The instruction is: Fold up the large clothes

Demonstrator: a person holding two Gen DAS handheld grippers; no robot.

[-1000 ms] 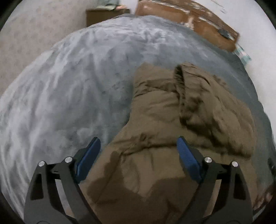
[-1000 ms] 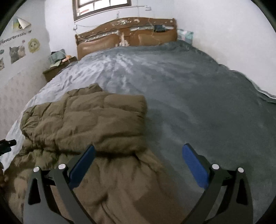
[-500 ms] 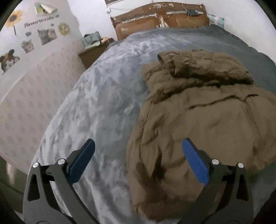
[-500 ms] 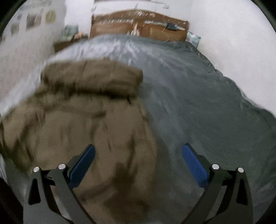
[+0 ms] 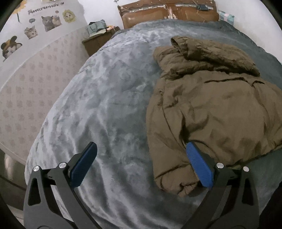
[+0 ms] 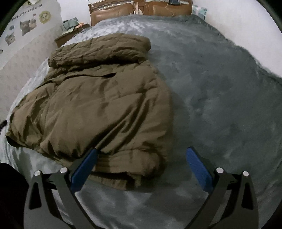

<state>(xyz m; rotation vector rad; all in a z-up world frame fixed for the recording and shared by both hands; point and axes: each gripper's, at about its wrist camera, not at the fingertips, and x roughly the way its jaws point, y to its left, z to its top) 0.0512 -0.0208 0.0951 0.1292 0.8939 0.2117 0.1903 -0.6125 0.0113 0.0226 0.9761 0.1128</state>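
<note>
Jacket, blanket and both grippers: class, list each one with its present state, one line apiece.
Brown jacket: lying on the bed, partly folded, its top part doubled over, held by neither gripper.
Grey blanket: spread over the bed, lightly rumpled.
Left gripper: open, above the jacket's near corner.
Right gripper: open, above the jacket's near hem.

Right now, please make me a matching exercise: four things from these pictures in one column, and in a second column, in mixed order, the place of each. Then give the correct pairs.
Things:
1. puffy olive-brown padded jacket
2. brown wooden headboard
3. cat and flower wall stickers
4. dark wooden bedside table

Places:
A. on the wall at the left
B. at the far end of the bed
C. spread on the grey plush blanket
D. beside the bed, near the headboard

Pairs: 1-C, 2-B, 3-A, 4-D
</note>
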